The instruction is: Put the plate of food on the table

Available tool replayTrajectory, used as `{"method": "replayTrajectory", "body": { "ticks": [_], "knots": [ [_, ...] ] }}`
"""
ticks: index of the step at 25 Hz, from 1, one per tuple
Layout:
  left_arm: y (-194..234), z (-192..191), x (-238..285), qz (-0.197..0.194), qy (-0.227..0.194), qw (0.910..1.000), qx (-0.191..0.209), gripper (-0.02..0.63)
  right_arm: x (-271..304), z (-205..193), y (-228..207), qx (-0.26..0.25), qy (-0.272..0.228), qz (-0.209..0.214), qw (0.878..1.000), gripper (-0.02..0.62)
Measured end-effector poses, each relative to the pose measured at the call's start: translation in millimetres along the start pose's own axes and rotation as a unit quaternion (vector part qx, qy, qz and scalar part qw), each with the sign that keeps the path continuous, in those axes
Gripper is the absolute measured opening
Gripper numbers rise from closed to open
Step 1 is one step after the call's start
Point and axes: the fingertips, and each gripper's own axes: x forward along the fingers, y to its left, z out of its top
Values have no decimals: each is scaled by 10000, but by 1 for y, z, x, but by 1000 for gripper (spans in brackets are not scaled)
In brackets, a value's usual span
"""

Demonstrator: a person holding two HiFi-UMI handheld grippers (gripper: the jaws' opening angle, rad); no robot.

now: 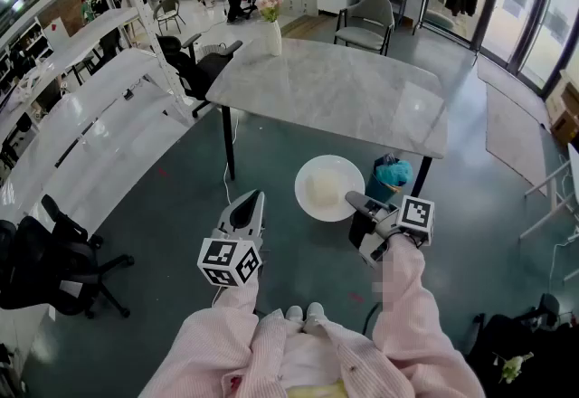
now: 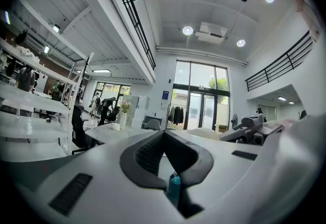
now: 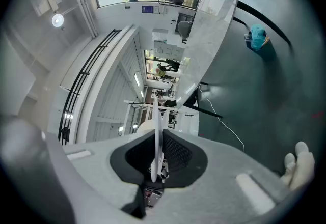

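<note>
Grips rim of plate point(image 1: 327, 188) with right gripper point(image 1: 355, 201), jaws pressed on it; holds plate level above floor, near table point(image 1: 335, 89) edge, not on it. Holds left gripper point(image 1: 246, 199) closed, empty.

Bright daylight from glazed doors point(image 2: 196, 111) plus ceiling spots point(image 2: 188, 30); soft shadows; fisheye curvature, dark corners in both gripper views.
</note>
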Motion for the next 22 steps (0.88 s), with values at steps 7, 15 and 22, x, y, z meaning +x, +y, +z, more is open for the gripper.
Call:
{"method": "replayTrajectory", "body": {
  "ticks": [7, 15, 22],
  "knots": [
    [-2, -1, 0, 6, 42, 10000, -33, -3, -5, 2, -2, 71, -64, -13, 10000, 28],
    [-9, -6, 14, 74, 39, 9999, -88, -3, -10, 17, -14, 157, -68, -68, 9998, 28],
    [-11, -10, 19, 219, 36, 9997, -106, -3, -3, 32, -16, 236, -11, -10, 9997, 28]
  ]
}}
